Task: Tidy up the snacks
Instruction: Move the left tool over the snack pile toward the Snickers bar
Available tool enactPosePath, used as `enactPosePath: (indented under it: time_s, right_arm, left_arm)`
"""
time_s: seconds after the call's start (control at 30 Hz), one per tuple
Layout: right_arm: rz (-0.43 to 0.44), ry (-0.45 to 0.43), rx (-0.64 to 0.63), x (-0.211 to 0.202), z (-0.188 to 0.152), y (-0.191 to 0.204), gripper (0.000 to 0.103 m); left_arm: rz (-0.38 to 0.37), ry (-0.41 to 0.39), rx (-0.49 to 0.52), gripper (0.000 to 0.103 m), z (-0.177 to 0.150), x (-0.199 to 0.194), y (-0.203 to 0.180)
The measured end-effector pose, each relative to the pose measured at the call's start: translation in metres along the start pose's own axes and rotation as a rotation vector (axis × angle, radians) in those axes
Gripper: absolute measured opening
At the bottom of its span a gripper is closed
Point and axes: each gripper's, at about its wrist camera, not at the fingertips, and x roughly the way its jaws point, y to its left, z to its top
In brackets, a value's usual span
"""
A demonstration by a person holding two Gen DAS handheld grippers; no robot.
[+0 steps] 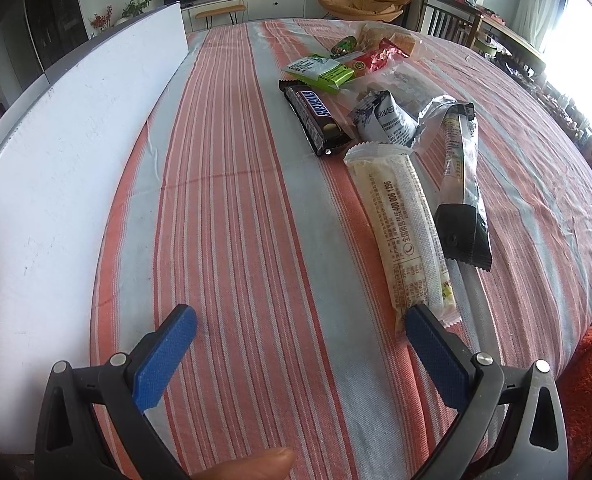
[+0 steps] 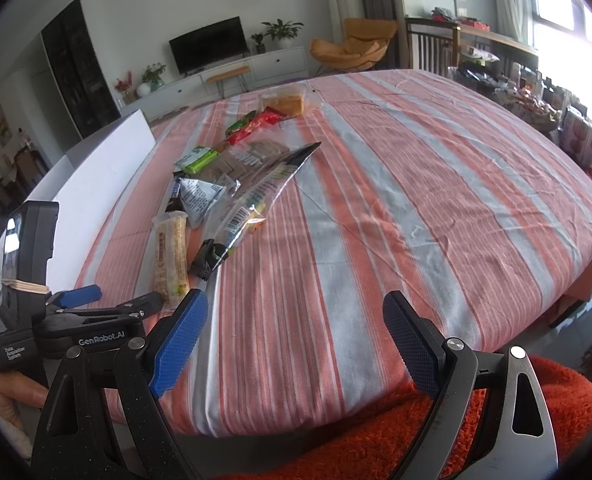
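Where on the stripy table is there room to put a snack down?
There is bare cloth between the white board and the Snickers bar, and more in front of the left gripper. In the right wrist view, the tablecloth right of the snack pile is free. It is crowded around the long white packet and the black-ended packet.
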Motion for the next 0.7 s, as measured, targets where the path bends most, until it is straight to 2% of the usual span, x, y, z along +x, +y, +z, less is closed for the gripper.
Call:
enactPosePath:
  time_s: [0.6,0.7]
  right_arm:
    - [-0.006,0.008,-0.003,-0.0001,-0.0008,-0.0007,0.091]
    - [-0.002,0.009,0.002,0.0002,-0.0008,0.0002,0.091]
  left_arm:
    - [-0.002,0.014,0.031,0.103,0.0015,0.0024,-0.0016]
    - [-0.011,0.001,0.003,0.103,0.0042,-0.0024,0.0028]
